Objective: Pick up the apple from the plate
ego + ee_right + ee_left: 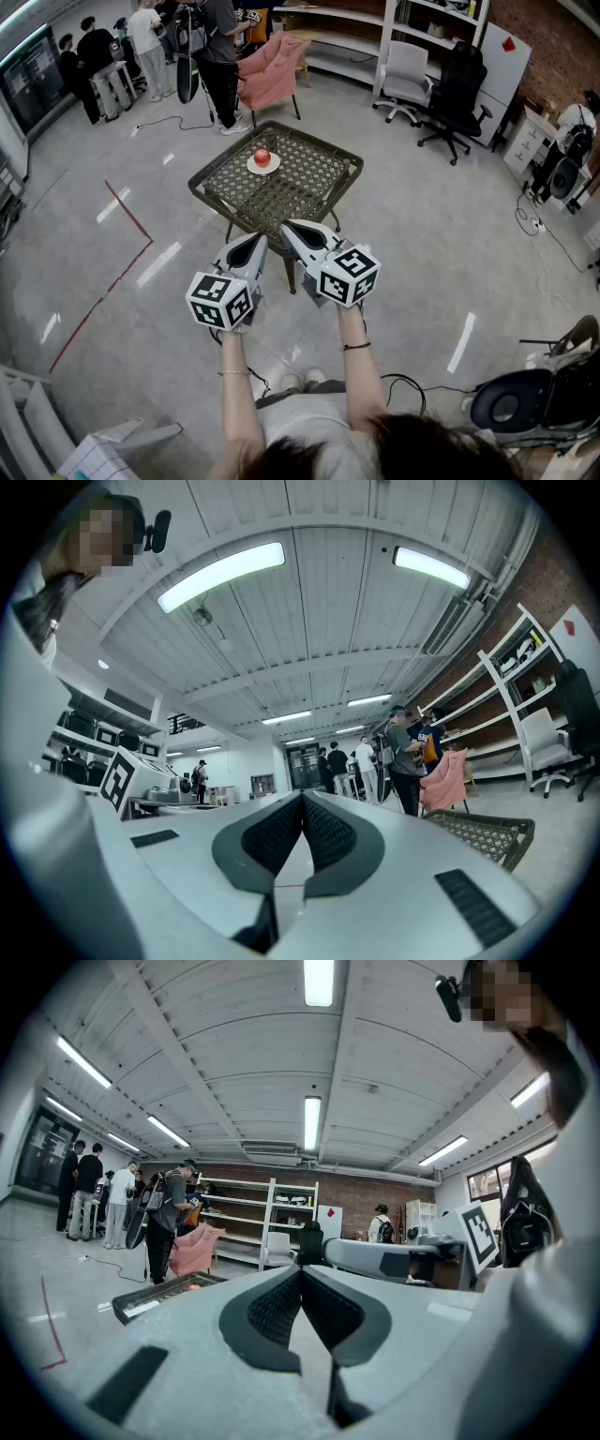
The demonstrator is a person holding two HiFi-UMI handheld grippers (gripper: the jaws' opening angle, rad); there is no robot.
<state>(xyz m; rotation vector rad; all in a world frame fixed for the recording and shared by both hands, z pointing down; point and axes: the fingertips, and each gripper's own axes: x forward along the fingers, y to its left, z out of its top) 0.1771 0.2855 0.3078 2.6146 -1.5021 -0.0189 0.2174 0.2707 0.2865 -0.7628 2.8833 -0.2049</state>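
A red apple (262,157) sits on a small white plate (263,168) near the far left corner of a dark wicker table (319,187). Both grippers hang side by side in front of the table's near edge, well short of the apple. My left gripper (260,240) is shut with nothing in it, its tips touching in the left gripper view (301,1269). My right gripper (287,227) is also shut and empty, its pads meeting in the right gripper view (302,796). The table's edge (155,1299) shows low in the left gripper view, and its corner (487,834) at the right of the right gripper view.
Several people (150,42) stand behind the table at the far left. A pink chair (270,67) stands just beyond the table. Office chairs (436,84) and shelves line the back right. Red tape (122,253) marks the grey floor on the left. A black stool (525,398) sits near right.
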